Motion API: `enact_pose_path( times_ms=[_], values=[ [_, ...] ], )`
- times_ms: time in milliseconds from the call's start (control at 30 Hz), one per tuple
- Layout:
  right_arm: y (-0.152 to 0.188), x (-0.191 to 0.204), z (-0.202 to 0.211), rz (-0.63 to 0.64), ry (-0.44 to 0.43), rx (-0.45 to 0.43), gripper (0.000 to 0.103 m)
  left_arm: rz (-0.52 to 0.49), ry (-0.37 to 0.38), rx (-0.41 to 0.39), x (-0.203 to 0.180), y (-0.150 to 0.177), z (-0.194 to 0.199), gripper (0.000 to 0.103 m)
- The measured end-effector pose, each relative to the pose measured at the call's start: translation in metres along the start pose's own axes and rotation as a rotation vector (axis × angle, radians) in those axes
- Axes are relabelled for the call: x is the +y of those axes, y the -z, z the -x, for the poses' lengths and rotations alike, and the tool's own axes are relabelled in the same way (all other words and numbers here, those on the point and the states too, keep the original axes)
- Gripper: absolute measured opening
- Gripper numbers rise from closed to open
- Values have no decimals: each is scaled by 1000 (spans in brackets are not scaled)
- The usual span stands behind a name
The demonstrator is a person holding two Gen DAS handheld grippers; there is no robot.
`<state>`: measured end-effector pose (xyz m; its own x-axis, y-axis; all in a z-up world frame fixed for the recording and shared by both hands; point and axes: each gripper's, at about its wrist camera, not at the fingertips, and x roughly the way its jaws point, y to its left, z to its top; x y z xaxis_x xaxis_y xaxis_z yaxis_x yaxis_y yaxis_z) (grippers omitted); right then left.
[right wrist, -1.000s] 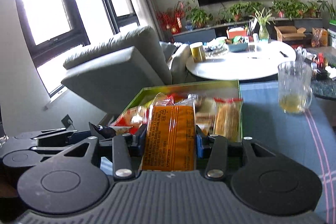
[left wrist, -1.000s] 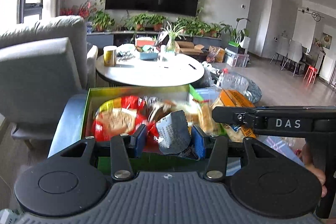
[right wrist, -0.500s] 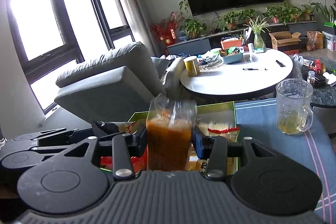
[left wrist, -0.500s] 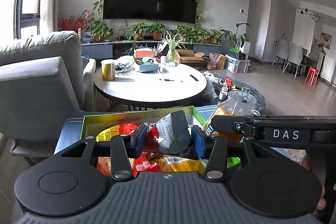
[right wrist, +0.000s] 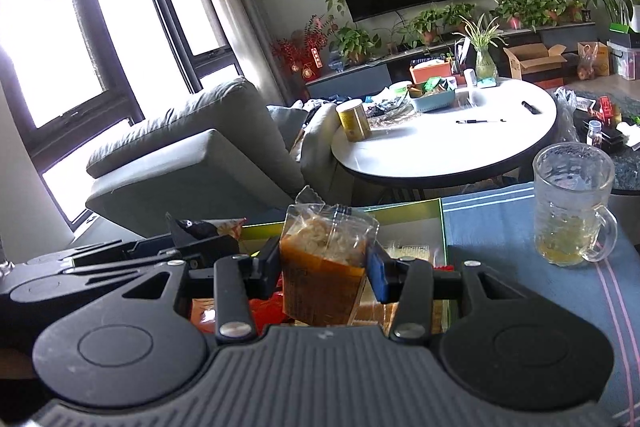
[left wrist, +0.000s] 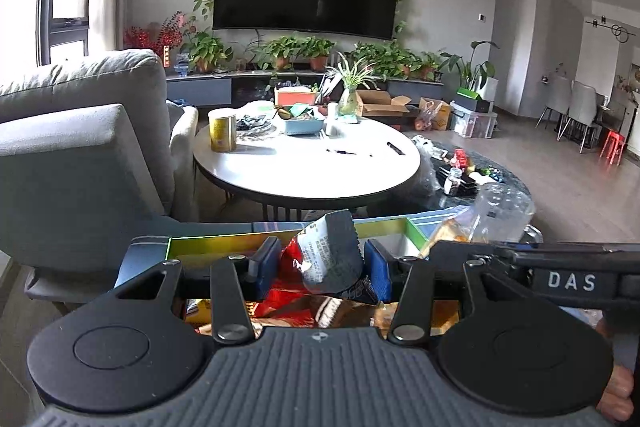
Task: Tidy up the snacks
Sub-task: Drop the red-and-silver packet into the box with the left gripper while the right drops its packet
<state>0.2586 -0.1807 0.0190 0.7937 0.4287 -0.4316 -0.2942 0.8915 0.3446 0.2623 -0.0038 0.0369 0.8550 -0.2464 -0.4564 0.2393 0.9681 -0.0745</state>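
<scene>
Grey sofa (left wrist: 80, 131) fills the left side in both wrist views. Only the right wrist view takes in the tall dark-framed window (right wrist: 92, 39) behind it; only the left wrist view reaches the dining chairs (left wrist: 576, 107) far to the right.

Round white table (left wrist: 308, 167) stands beyond, bearing a yellow tin (left wrist: 222, 129).

Blue striped cloth (right wrist: 520, 247) covers the near surface, plain in the right wrist view, only a strip in the left.

Green snack box (left wrist: 240, 241) sits open on the cloth, below both grippers, with red and orange packets inside.

Glass mug (right wrist: 572, 203), upright with yellowish liquid at its bottom, stands on the cloth to the right of the box; in the left view it is only partly seen behind the other gripper.

Right gripper (right wrist: 326, 267): jaws pinch an orange snack bag (right wrist: 324, 267) with a clear crimped top, raised above the box.

Left gripper (left wrist: 322, 267): jaws pinch a crumpled grey-and-red snack packet (left wrist: 326, 255), also above the box.

A hand (left wrist: 618, 393) shows at the lower right edge of the left view only.
</scene>
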Motion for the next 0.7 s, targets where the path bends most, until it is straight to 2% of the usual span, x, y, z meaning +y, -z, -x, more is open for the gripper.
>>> enact_pose_path(
  times_ms=[367, 700],
  values=[
    [-3, -2, -18, -23, -3, 51, 66, 25, -5, 64, 11, 12, -25, 44],
    [-2, -4, -17, -76, 14, -2, 66, 9, -10, 76, 11, 18, -27, 56]
  ],
)
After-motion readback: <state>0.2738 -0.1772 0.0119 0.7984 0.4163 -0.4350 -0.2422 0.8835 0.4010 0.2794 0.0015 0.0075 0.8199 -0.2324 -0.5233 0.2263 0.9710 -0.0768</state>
